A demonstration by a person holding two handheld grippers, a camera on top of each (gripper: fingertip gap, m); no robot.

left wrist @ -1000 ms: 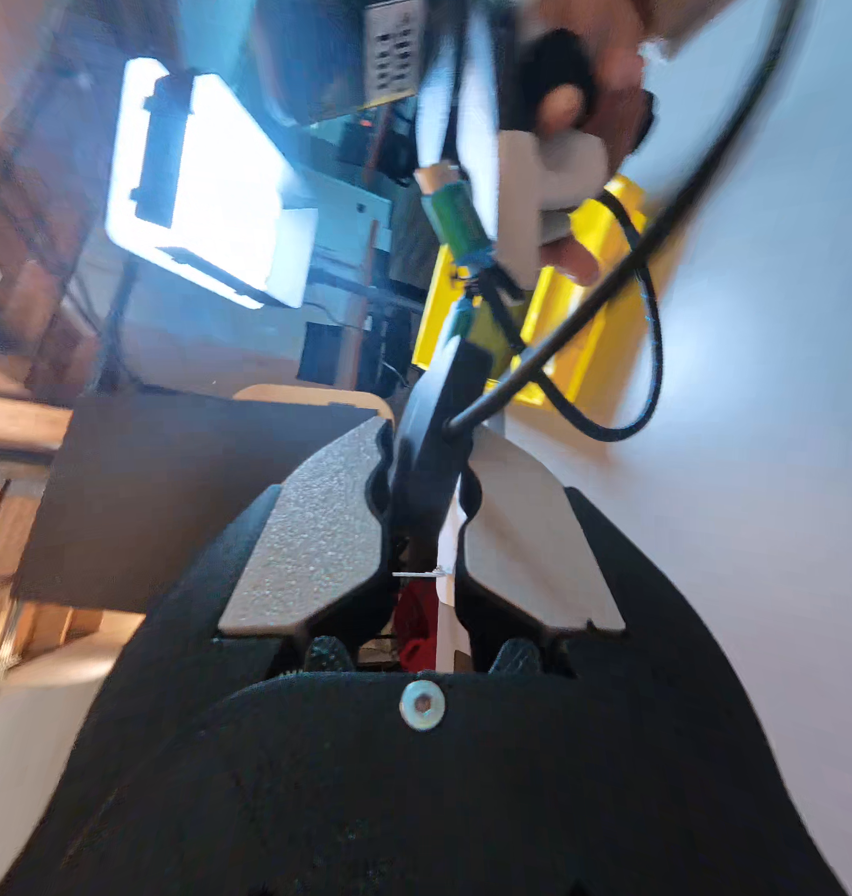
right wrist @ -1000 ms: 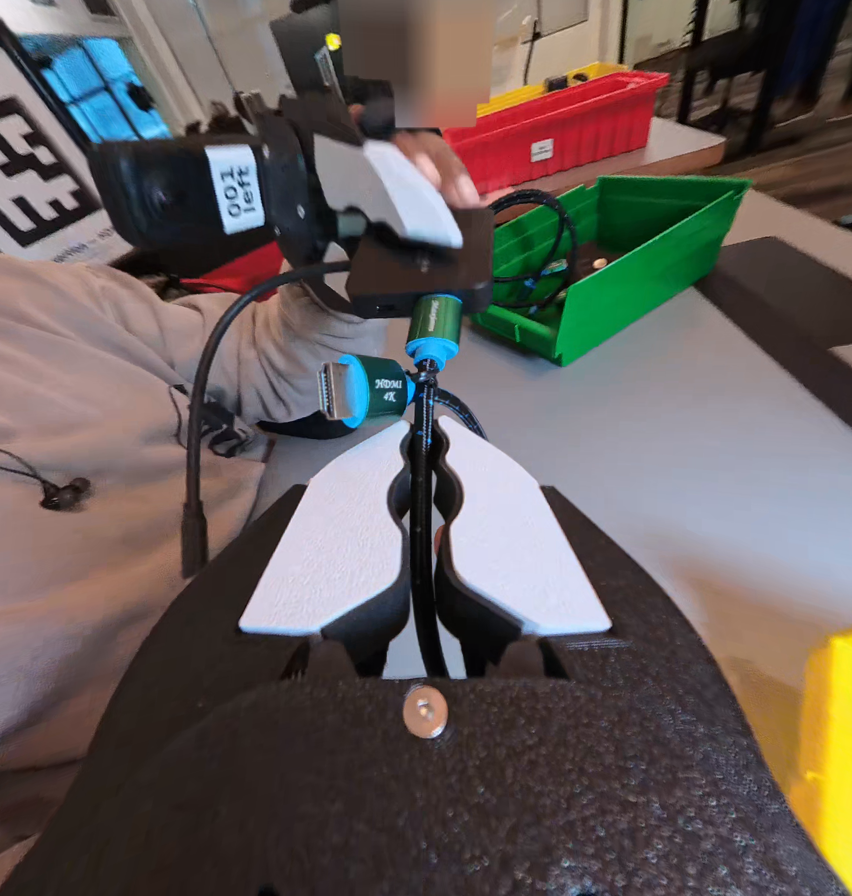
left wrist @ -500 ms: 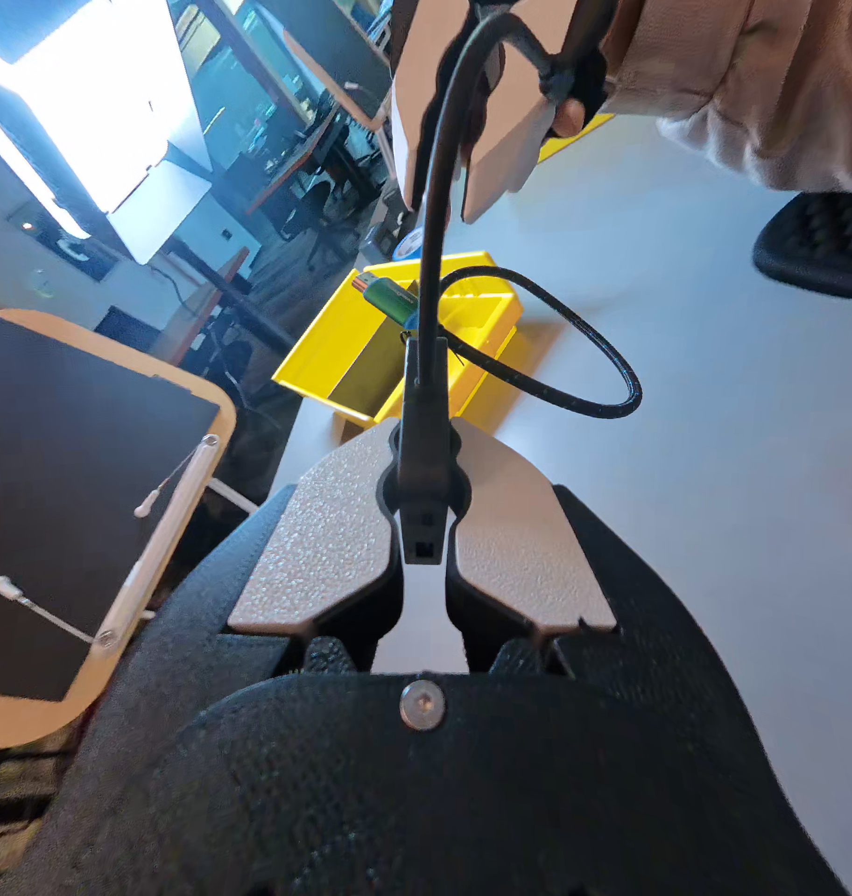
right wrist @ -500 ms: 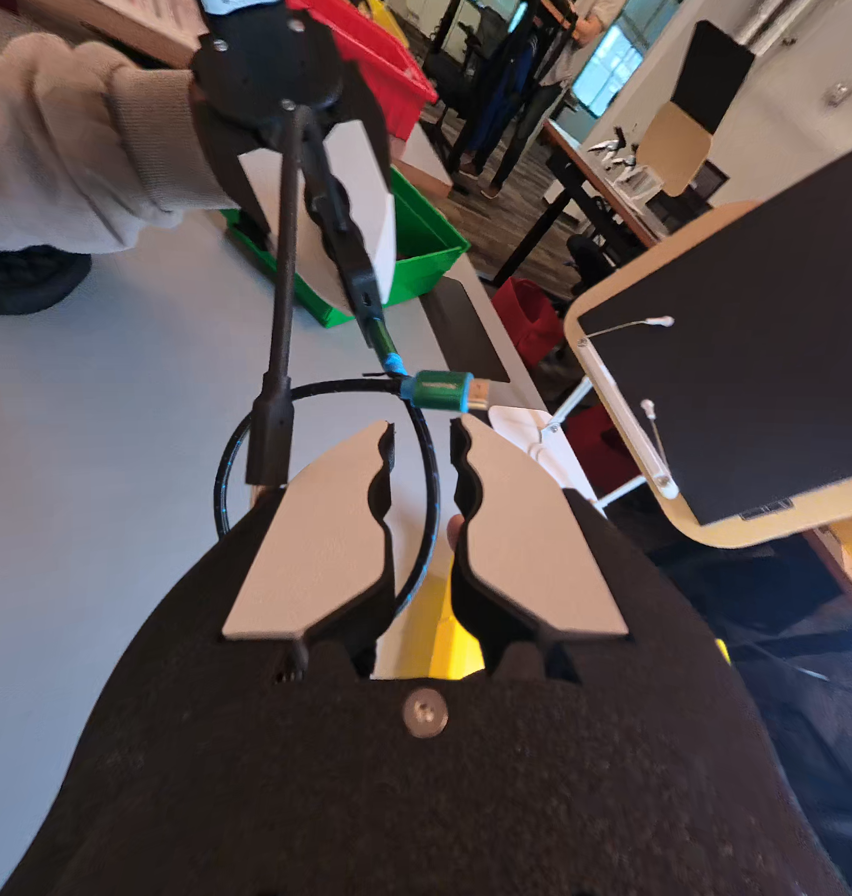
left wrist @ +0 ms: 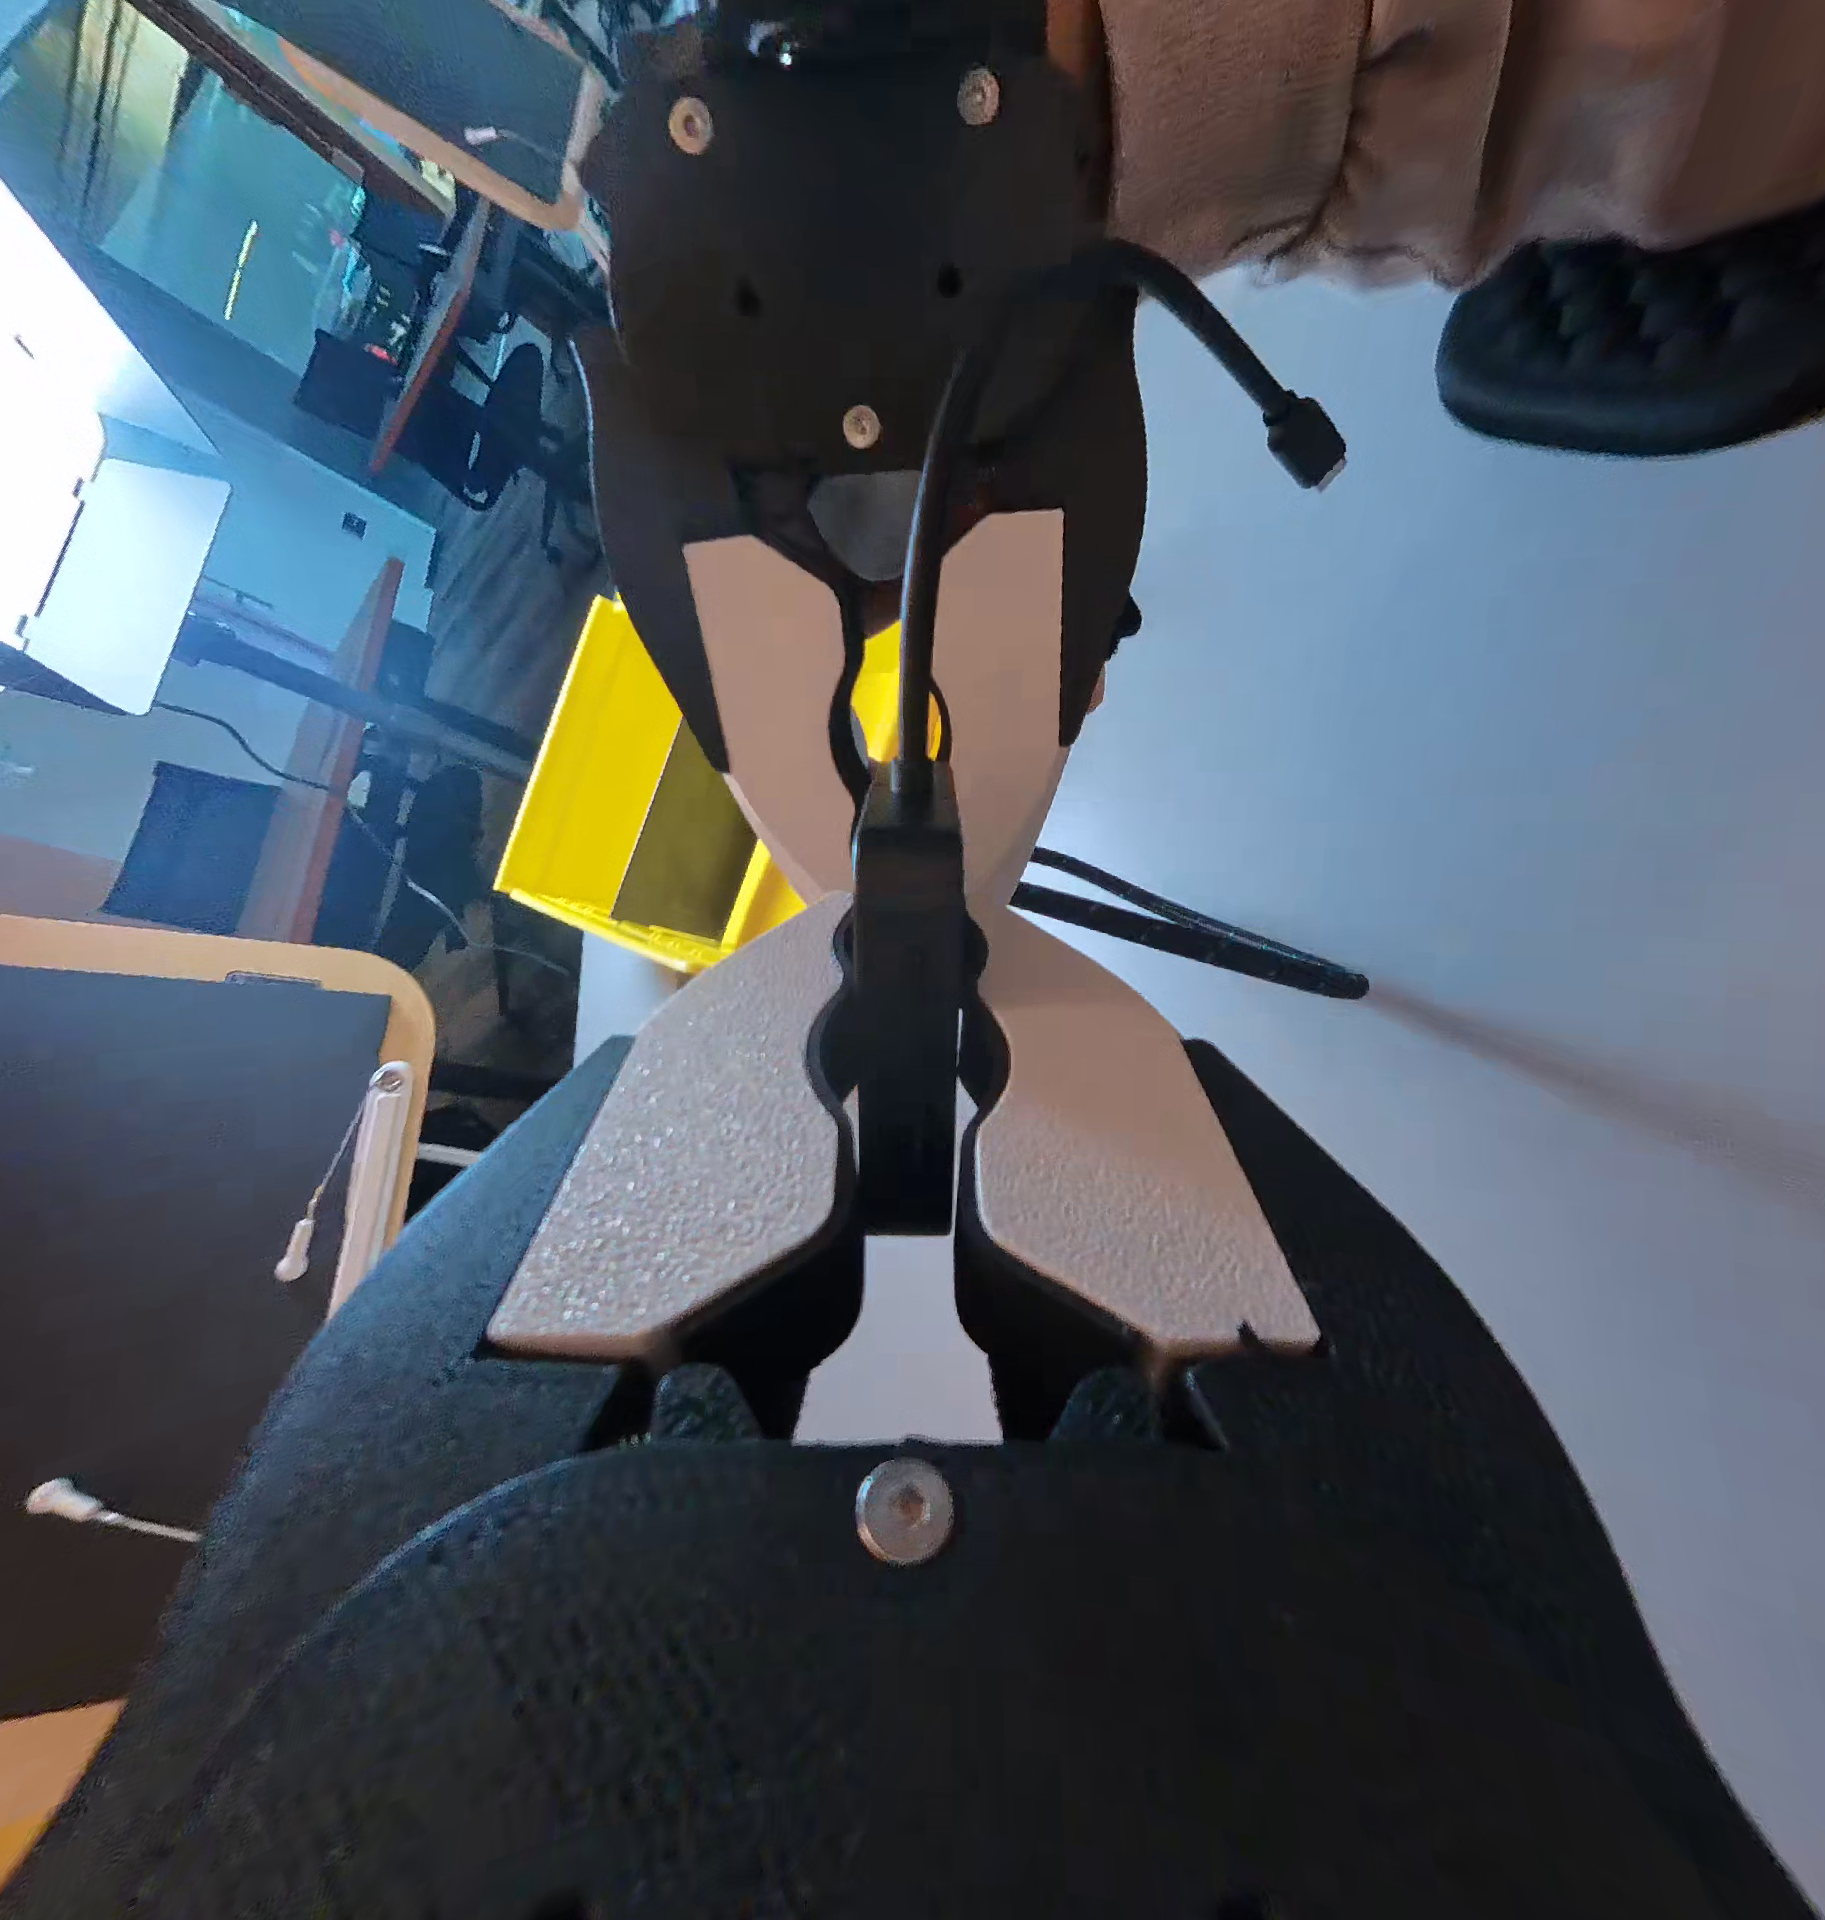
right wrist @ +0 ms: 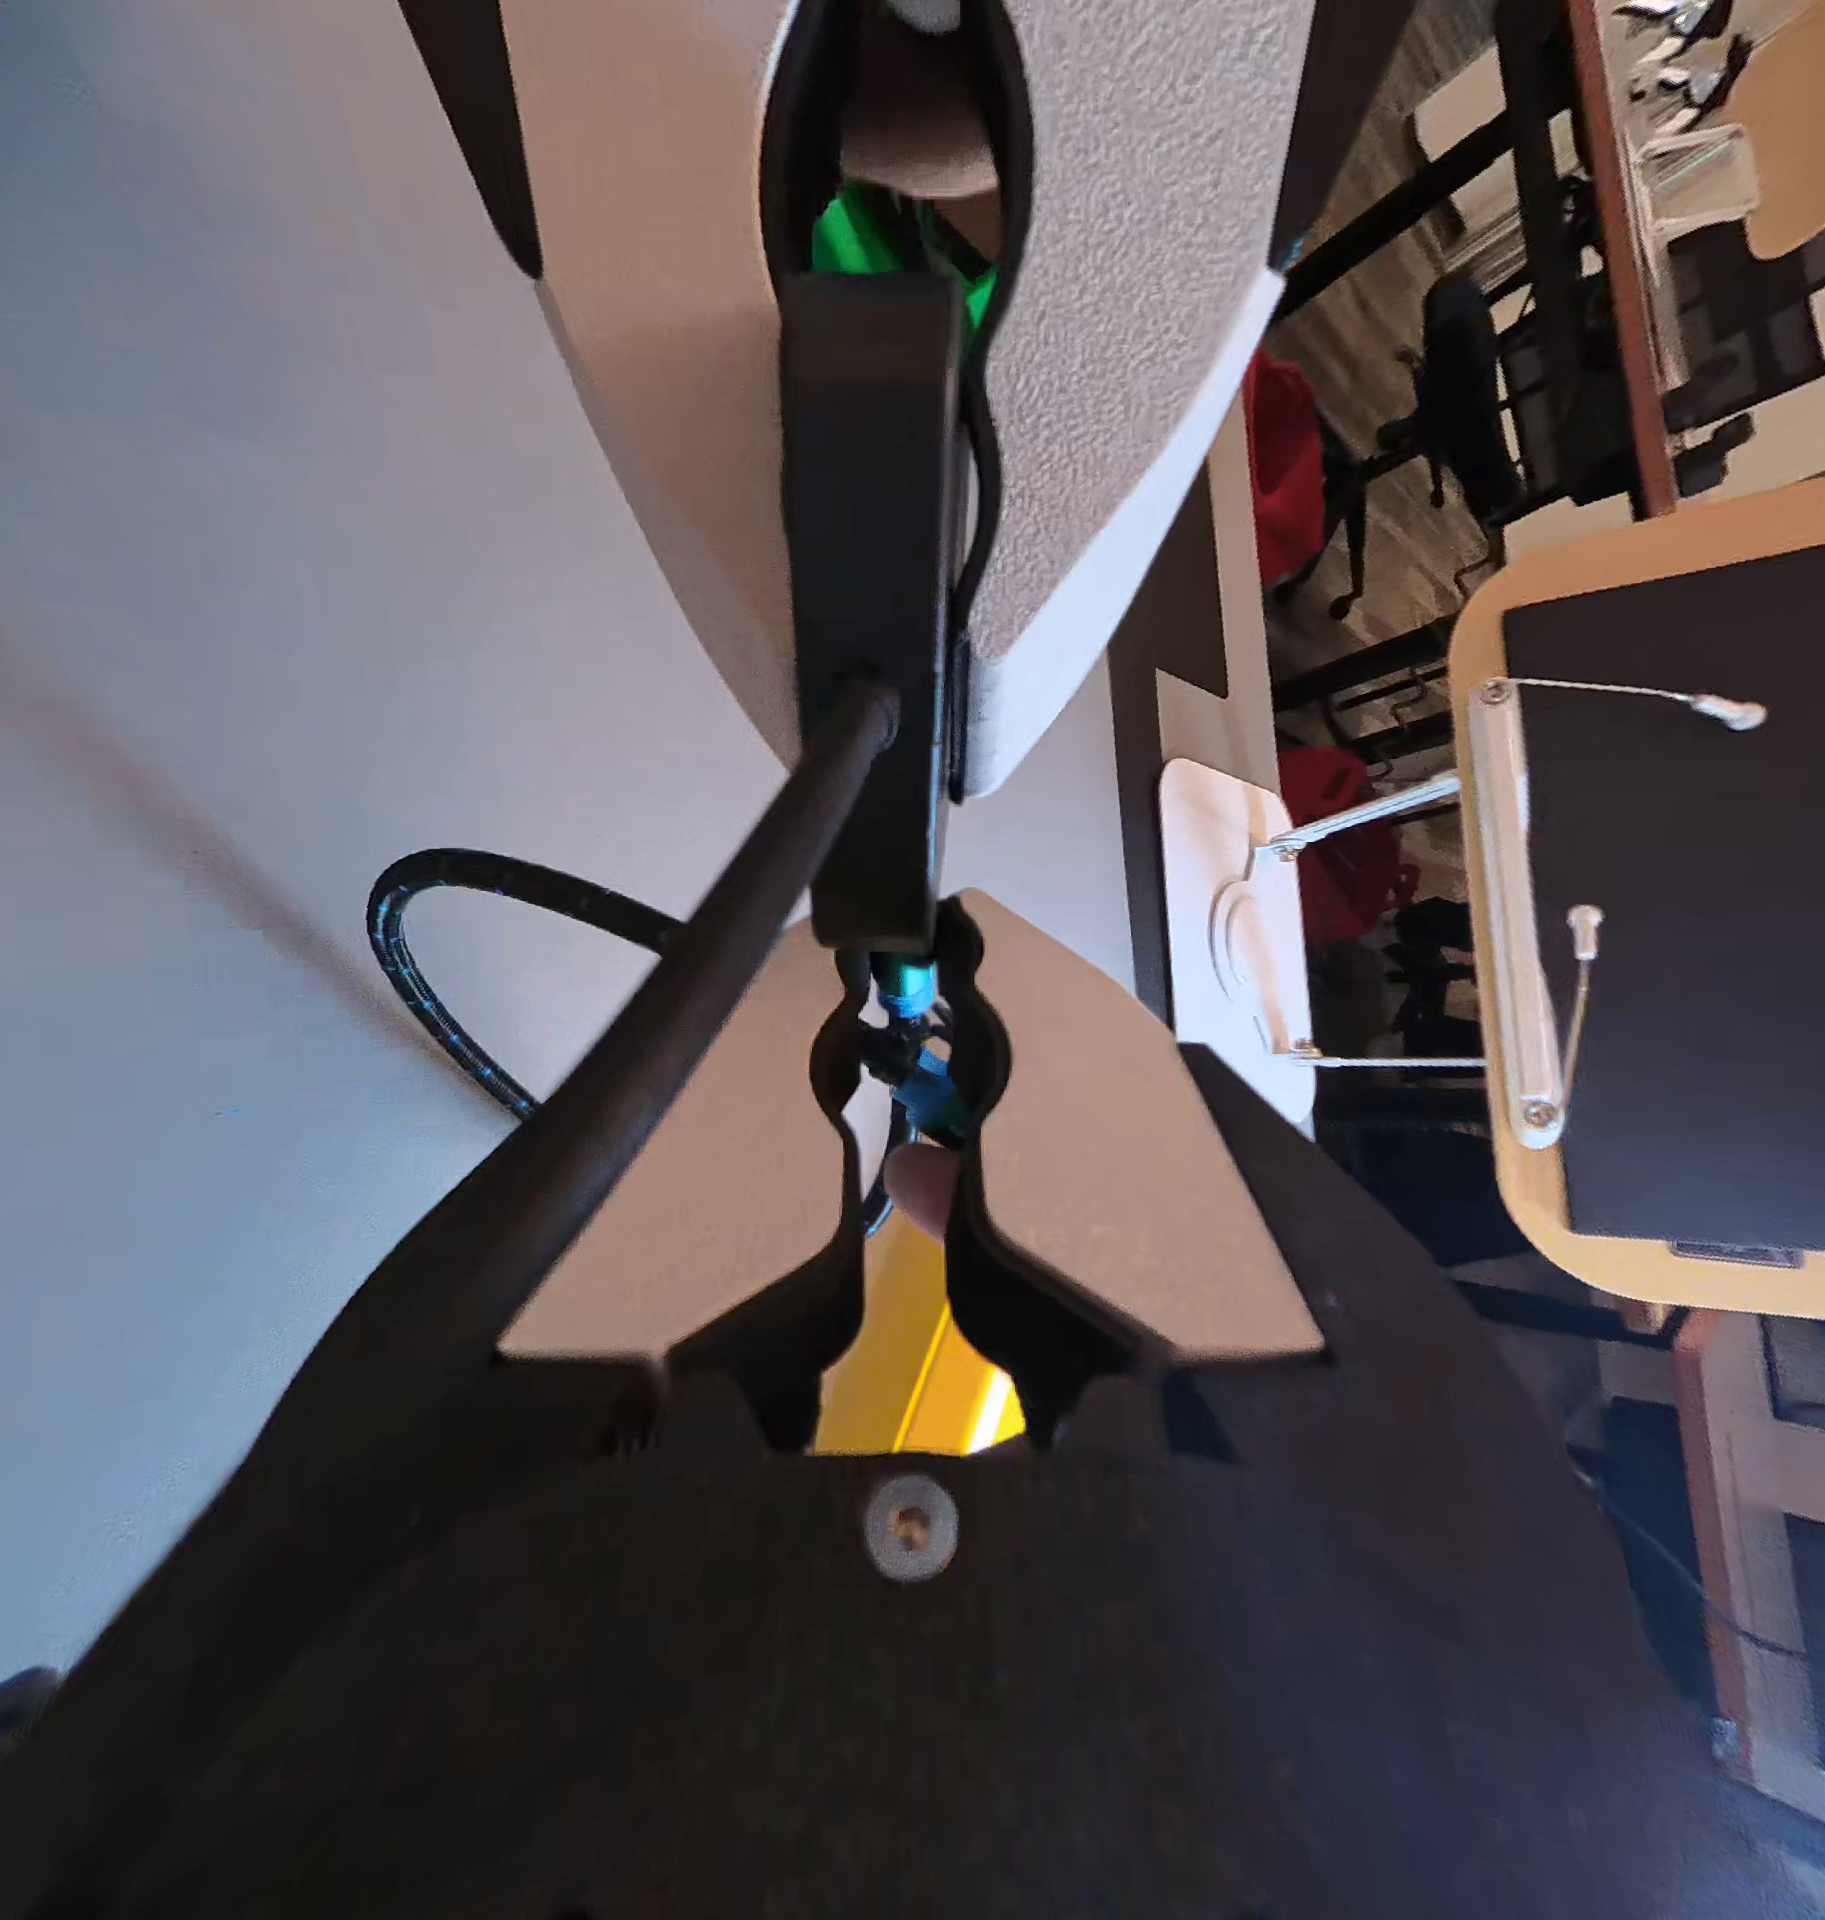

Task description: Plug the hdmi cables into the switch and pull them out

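The left tongs [left wrist: 906,1049] were clamped edge-on across the switch [left wrist: 908,997], a thin black box whose pigtail lead [left wrist: 918,623] rose straight ahead toward the facing right tongs [left wrist: 887,769]. In the right wrist view the right tongs [right wrist: 903,1049] stood nearly closed around a green-and-blue plug [right wrist: 908,982], which sat just below the switch's lower end; whether they truly pinched it, or whether it was seated in a port, could not be made out. Left of them a braided cable [right wrist: 440,977] looped over the counter [right wrist: 264,520].

The switch looked light, rigid and smooth, likely to pivot under a push, so its flat faces were the place to grip. The plug seemed stiff, its cable springy; the metal shell, not the cable, should take the force.

The ports were hidden. Beyond the right tongs, a yellow bin [left wrist: 617,821] was partly blocked.
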